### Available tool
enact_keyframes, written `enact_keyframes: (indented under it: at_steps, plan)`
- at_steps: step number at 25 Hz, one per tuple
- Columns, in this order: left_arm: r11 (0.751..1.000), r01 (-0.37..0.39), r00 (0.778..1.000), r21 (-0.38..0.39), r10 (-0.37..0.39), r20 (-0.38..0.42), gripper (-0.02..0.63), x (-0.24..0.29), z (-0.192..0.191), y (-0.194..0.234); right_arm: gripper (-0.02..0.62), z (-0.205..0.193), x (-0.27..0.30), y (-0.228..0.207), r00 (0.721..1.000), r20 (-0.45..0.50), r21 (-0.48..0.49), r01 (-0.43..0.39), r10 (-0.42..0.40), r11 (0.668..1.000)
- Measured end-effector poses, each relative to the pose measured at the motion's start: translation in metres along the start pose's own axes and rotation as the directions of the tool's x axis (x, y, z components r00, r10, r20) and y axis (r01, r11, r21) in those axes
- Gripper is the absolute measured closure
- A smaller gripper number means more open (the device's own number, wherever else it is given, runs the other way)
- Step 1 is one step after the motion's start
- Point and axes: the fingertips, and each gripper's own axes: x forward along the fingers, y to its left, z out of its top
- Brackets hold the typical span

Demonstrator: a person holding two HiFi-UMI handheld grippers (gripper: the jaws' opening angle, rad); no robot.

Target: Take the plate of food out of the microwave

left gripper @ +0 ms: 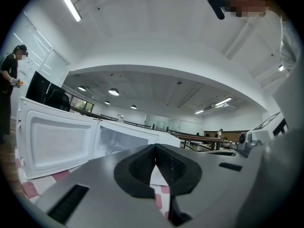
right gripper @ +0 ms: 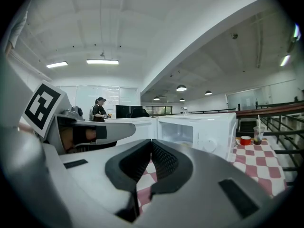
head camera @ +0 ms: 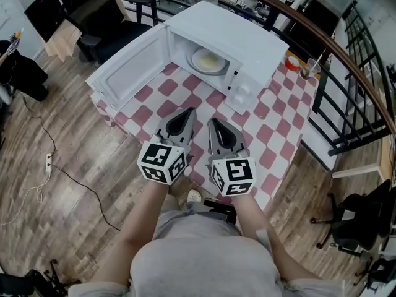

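Checkered tablecloth (head camera: 272, 124) under the open microwave (head camera: 247, 36), plate of food (head camera: 209, 60) inside; left gripper (head camera: 186, 114) and right gripper (head camera: 216, 125) are held shut, empty, before it. Food could be spilled by a tilted lift.

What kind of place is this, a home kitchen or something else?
Probably an open office or lab hall, not a home: long ceiling lights, a black railing beside the table, and an office chair on the wooden floor.
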Motion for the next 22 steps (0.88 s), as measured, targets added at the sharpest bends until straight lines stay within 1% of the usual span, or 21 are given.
enact_keyframes:
  at_steps: [5,11,16,22]
  plan:
    - [1.0,0.03,1.0,-0.004,-0.03,-0.008,0.601,0.009,0.001,0.009,0.571,0.0,0.009,-0.003,0.999,0.001,0.007,0.038,-0.038,0.999]
    - [0.996,0.088,0.995,-0.019,-0.088,-0.037,0.601,0.028,-0.001,0.027,0.569,0.002,0.027,-0.009,0.994,-0.007,0.017,0.109,-0.109,0.994]
    - [0.991,0.13,0.99,-0.028,-0.131,-0.052,0.601,0.044,0.001,0.046,0.569,0.004,0.042,-0.013,0.986,-0.015,0.023,0.168,-0.167,0.986]
    - [0.981,0.188,0.979,-0.039,-0.191,-0.075,0.601,0.063,0.002,0.06,0.569,0.003,0.062,-0.018,0.976,-0.029,0.034,0.216,-0.215,0.976]
